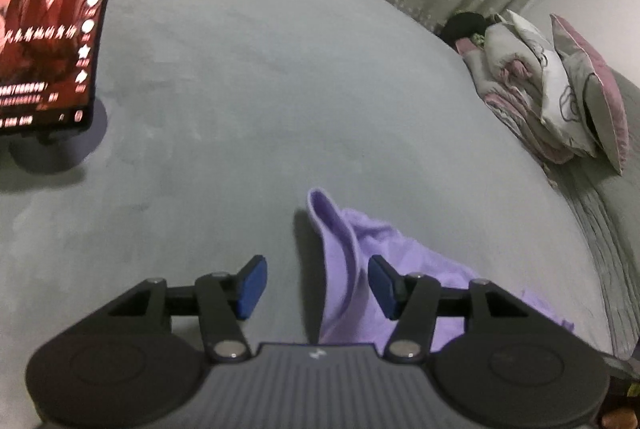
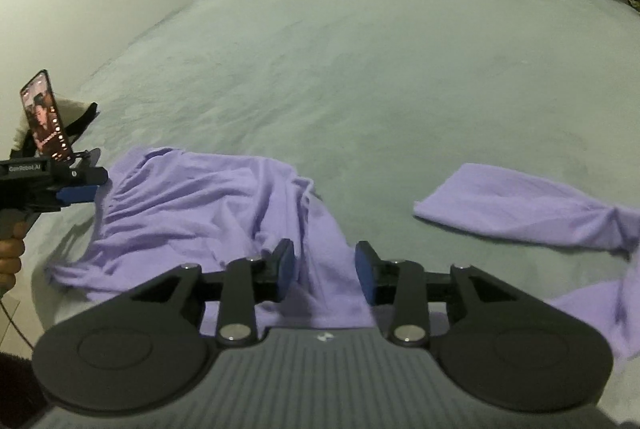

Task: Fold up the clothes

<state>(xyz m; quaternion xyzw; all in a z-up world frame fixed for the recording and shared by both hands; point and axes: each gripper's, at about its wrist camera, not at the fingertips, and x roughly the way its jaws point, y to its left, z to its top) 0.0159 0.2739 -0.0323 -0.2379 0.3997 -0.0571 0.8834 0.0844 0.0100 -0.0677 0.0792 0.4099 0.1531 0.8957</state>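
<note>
A wide grey-green bedsheet [image 2: 360, 49] fills both views, with curtains along the top and a stack of folded bedding [image 1: 552, 89] at the right of my left-wrist view. At the far left of the right-wrist view a phone [image 2: 44, 117] stands lit on its holder, and just below it my left gripper [image 2: 86, 189] hangs at the garment's edge, jaws parted and holding nothing. The purple top [image 2: 200, 213] lies rumpled across lower centre, one sleeve [image 2: 520, 205] flung out flat to the right. My right gripper [image 2: 325, 269] sits low over the cloth, jaws part open, fabric beneath them but not pinched. In the left-wrist view a ridge of cloth stands up between the left gripper's parted fingers, untouched. The risks I see: closing on a bunched ridge would grab several layers and fold in the creases; pulling unevenly could drag the whole top sideways; and a wide swing at left might knock the phone over.
</note>
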